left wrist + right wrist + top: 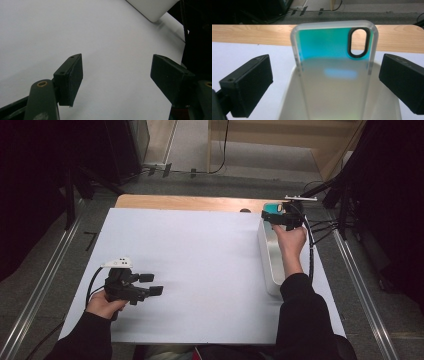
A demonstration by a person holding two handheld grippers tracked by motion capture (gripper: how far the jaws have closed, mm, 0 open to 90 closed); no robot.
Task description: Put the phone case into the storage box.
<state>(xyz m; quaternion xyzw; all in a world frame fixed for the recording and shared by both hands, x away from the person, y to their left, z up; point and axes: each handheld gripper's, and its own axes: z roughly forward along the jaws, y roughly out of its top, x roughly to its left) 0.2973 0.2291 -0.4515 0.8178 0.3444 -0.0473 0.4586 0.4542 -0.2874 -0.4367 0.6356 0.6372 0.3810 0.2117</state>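
Right gripper (325,82) gapes wide around the phone case (334,72), pads clear.

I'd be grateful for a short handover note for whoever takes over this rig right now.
Right gripper: open, jaws either side of the phone case, pads clear of it.
Left gripper: open, nothing between the jaws, over the white sheet.
Phone case: standing at the far end of the white bin, leaning on its rim.
Done: case appears placed in the bin.
Left: probably just draw the right gripper back.
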